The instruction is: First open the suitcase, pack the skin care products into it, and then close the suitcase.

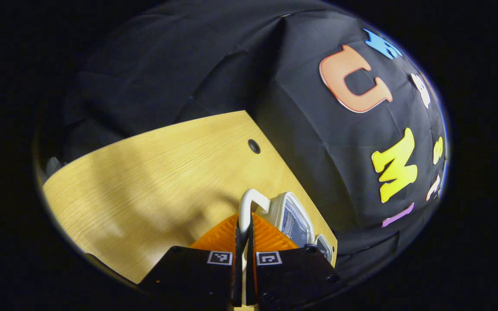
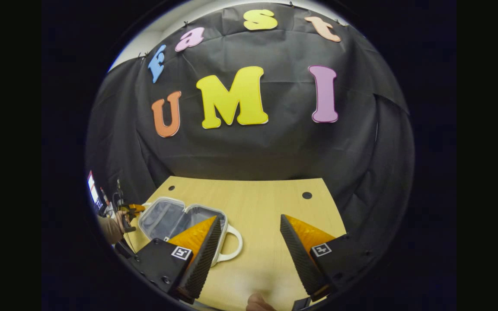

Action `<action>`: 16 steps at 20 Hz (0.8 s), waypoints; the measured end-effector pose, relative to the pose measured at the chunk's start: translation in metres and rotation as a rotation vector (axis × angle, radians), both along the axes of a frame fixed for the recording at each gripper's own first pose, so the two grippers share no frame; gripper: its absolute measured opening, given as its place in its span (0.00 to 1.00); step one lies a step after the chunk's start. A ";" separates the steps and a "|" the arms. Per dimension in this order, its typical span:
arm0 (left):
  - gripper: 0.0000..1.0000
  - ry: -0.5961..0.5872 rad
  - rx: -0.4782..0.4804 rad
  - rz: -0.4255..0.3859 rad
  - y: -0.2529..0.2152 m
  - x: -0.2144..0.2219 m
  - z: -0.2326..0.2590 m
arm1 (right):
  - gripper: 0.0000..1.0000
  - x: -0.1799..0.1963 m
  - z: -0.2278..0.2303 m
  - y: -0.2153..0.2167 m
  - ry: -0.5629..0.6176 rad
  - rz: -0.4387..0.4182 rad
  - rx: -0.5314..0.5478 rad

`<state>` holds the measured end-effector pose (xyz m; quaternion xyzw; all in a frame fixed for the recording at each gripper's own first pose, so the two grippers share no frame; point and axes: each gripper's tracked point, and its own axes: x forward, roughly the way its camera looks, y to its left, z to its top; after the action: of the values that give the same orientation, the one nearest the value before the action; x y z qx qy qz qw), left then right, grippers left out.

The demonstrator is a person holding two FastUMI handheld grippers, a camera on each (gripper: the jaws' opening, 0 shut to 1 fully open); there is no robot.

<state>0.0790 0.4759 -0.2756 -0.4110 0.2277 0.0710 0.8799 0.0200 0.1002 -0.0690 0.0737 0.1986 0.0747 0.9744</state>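
Note:
The small white suitcase lies open on the wooden table, showing its grey lining. In the left gripper view my left gripper is shut on one white carry handle, with the suitcase's half just to its right. The right gripper view shows that left gripper at the suitcase's far left edge, held by a hand. My right gripper hangs open above the table to the right of the suitcase, with nothing between its fingers. The second handle sticks out beside its left finger.
The table has round cable holes near its back edge and meets the black cloth wall behind. A screen and cables stand off the table's left side. A fingertip pokes in at the bottom edge.

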 end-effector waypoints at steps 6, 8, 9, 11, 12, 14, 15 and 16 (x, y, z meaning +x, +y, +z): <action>0.05 -0.131 0.200 -0.071 -0.044 0.001 0.108 | 0.78 0.007 0.011 -0.024 -0.044 0.013 0.037; 0.05 -0.175 0.262 -0.106 -0.074 -0.001 0.143 | 0.78 0.008 0.017 -0.035 -0.068 0.018 0.043; 0.05 -0.198 0.285 -0.121 -0.091 -0.003 0.161 | 0.78 0.006 0.016 -0.041 -0.073 0.023 0.047; 0.05 -0.242 0.338 -0.160 -0.132 -0.003 0.189 | 0.82 0.004 0.019 -0.050 -0.081 0.033 0.053; 0.04 -0.268 0.363 -0.188 -0.156 -0.003 0.200 | 0.81 0.001 0.021 -0.054 -0.087 0.042 0.056; 0.05 -0.303 0.417 -0.245 -0.202 -0.006 0.215 | 0.82 -0.004 0.021 -0.061 -0.104 0.056 0.053; 0.05 -0.306 0.438 -0.261 -0.221 -0.006 0.215 | 0.82 -0.007 0.021 -0.065 -0.111 0.062 0.049; 0.04 -0.300 0.445 -0.278 -0.242 -0.005 0.215 | 0.82 -0.009 0.021 -0.068 -0.116 0.071 0.048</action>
<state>0.0745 0.2338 -0.0608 -0.1790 0.1278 -0.0635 0.9734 0.0109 0.0327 -0.0479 0.0857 0.1425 0.1180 0.9790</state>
